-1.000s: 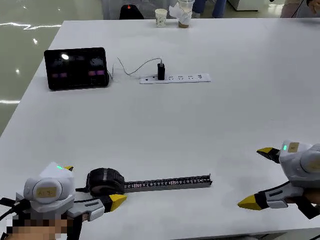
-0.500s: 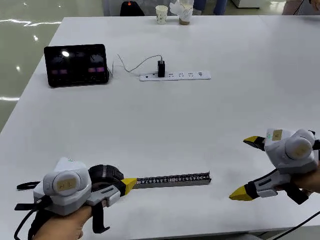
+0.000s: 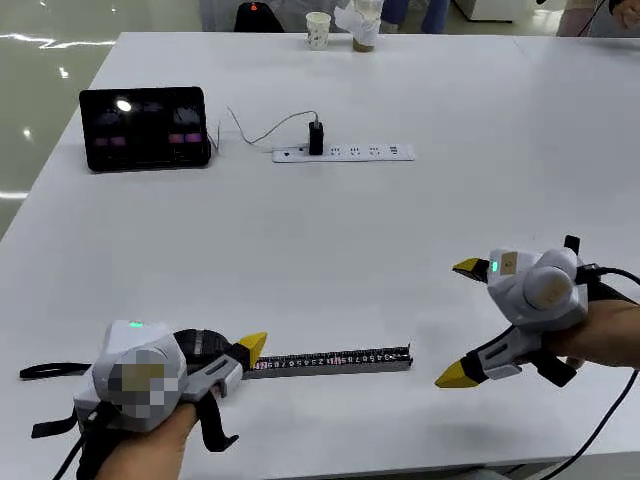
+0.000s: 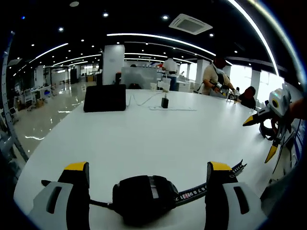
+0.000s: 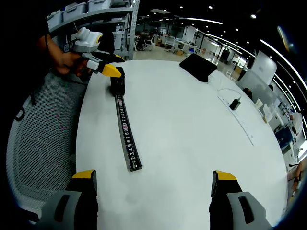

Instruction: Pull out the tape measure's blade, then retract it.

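Pull-out looks done: blade lies extended near the desk front edge, tape measure between the jaws of the spread left hand-held gripper, right hand-held gripper spread, clear of the tip; retraction remains.

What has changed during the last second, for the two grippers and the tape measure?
The left gripper slid further forward, and its open jaws now stand on both sides of the tape measure case with gaps. The right gripper, open, moved closer to the blade's free end without touching it. The blade stayed pulled out on the table. The tablet and power strip are unchanged.
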Demonstrator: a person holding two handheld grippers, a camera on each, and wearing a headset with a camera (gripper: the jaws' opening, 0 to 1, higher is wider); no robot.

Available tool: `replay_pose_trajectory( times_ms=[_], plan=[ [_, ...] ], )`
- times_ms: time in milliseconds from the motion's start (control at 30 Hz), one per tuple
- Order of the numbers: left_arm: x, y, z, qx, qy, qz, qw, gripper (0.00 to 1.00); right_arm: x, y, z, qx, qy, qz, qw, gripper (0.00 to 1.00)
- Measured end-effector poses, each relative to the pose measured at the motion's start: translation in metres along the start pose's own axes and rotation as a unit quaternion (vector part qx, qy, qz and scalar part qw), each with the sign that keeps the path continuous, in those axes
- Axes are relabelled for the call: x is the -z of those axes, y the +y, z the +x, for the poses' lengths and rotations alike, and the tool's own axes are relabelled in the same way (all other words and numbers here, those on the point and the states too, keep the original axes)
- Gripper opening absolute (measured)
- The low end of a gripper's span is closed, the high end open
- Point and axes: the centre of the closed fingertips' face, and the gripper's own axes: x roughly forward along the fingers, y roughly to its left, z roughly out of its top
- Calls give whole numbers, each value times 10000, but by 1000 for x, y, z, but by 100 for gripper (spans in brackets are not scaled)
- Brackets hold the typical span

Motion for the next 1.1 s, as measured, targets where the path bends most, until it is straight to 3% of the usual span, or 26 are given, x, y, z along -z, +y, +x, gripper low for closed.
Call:
replay_pose_trajectory(
  times_ms=[67, 167, 333, 467, 567, 867, 1033, 1100],
  plan=[
    [-1, 3, 2, -20, -45, -176, 9998, 99, -2, 1, 5, -75, 89, -142, 9998, 99],
    [7, 7, 5, -105, 37, -134, 9998, 99, -5, 4, 11, -197, 147, -212, 9995, 99],
    [21, 4, 9, -11, 190, -92, 9998, 99, -4, 9, 23, -391, 309, -328, 9982, 99],
    [24, 7, 12, 11, 195, -110, 9997, 99, 6, 22, 32, -819, 546, -139, 9950, 99],
    [25, 6, 13, 41, 189, -34, 9998, 99, 5, 22, 36, -839, 475, -306, 9949, 99],
    [26, 0, 14, 139, 217, 90, 9996, 99, 9, 20, 46, -979, 619, -210, 9930, 99],
    [28, 0, 15, 144, 231, 88, 9996, 99, 10, 21, 49, -1022, 655, -340, 9920, 88],
    [30, 1, 15, 131, 281, 71, 9995, 99, 12, 23, 50, -1081, 673, -400, 9910, 80]
  ],
)
